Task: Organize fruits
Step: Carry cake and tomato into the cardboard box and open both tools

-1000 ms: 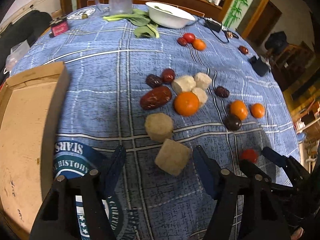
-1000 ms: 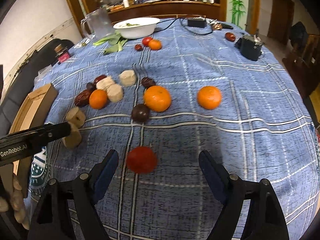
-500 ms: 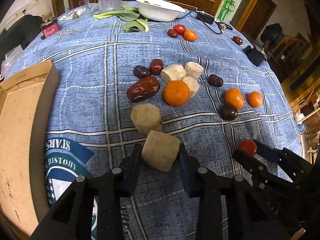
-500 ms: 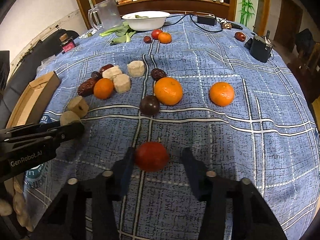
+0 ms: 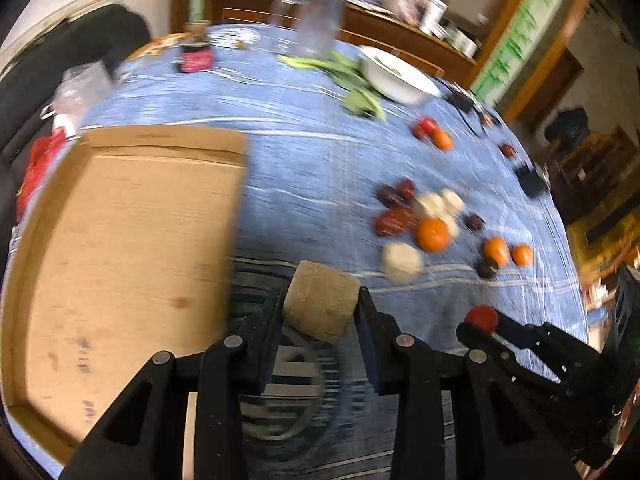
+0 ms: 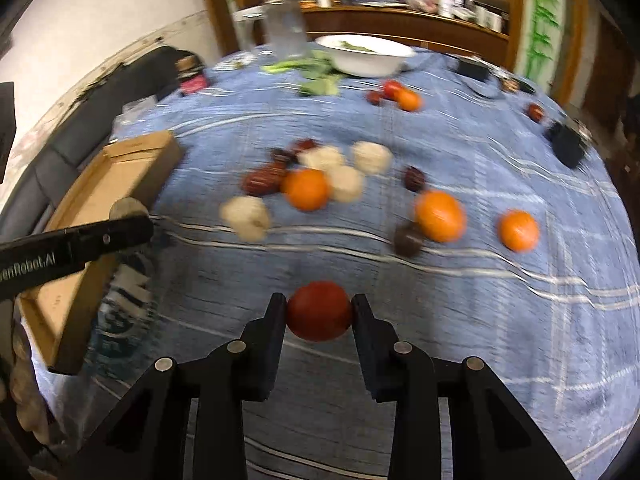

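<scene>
My left gripper [image 5: 320, 308] is shut on a tan cut fruit chunk [image 5: 320, 304] and holds it above the blue cloth, just right of the cardboard tray [image 5: 120, 248]. My right gripper [image 6: 320, 312] is shut on a red tomato [image 6: 319, 311] and holds it above the cloth. The right gripper also shows in the left wrist view [image 5: 486, 322] with the tomato [image 5: 482, 317]. The left gripper's finger [image 6: 100, 236] shows in the right wrist view by the tray [image 6: 108, 184]. Oranges [image 6: 306, 189], pale chunks [image 6: 246, 216] and dark red dates [image 6: 264, 178] lie mid-table. Both views are motion-blurred.
A white bowl [image 6: 368, 58], green leaves [image 6: 316, 74], a glass jug [image 6: 284, 34] and a small jar [image 6: 192, 78] stand at the far side. A black box [image 6: 566, 146] sits at the right edge. A printed disc [image 5: 288, 396] lies under the left gripper.
Both grippers closed on their fruit and lifted it. The left gripper has swung left toward the cardboard tray with the chunk; the right has risen with the tomato.
</scene>
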{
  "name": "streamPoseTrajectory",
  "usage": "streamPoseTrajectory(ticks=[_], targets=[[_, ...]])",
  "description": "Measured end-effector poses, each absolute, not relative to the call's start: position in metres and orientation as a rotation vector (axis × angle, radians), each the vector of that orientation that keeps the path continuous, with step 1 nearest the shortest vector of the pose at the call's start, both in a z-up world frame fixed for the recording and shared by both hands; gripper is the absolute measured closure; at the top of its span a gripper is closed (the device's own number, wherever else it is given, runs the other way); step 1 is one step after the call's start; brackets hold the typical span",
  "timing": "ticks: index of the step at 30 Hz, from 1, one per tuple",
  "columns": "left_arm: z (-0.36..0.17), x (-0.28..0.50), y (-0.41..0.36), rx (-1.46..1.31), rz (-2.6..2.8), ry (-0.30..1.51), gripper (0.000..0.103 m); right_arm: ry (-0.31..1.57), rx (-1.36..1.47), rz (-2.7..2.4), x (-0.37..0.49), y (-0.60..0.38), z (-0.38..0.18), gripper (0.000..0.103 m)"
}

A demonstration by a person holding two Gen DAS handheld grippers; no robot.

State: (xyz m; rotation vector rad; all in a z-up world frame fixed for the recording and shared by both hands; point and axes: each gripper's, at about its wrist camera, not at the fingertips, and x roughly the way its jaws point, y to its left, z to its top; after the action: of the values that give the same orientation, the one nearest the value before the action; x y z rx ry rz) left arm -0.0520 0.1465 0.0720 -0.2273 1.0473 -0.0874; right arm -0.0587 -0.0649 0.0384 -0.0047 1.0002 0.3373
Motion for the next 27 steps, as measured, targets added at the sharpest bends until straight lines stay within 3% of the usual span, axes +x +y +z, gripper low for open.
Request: streamPoseTrajectory(ticks=[11, 27], targets=[[0.072, -0.041, 0.276, -0.28, 0.102, 1.019, 0.069, 0.984, -0.042, 0.595, -0.031, 0.071, 0.07, 0.067], [0.044, 0.036, 0.328, -0.309, 0.115, 1.081, 0.069, 1.005, -0.087, 0.59, 0.042, 0.16, 0.055, 0.066]])
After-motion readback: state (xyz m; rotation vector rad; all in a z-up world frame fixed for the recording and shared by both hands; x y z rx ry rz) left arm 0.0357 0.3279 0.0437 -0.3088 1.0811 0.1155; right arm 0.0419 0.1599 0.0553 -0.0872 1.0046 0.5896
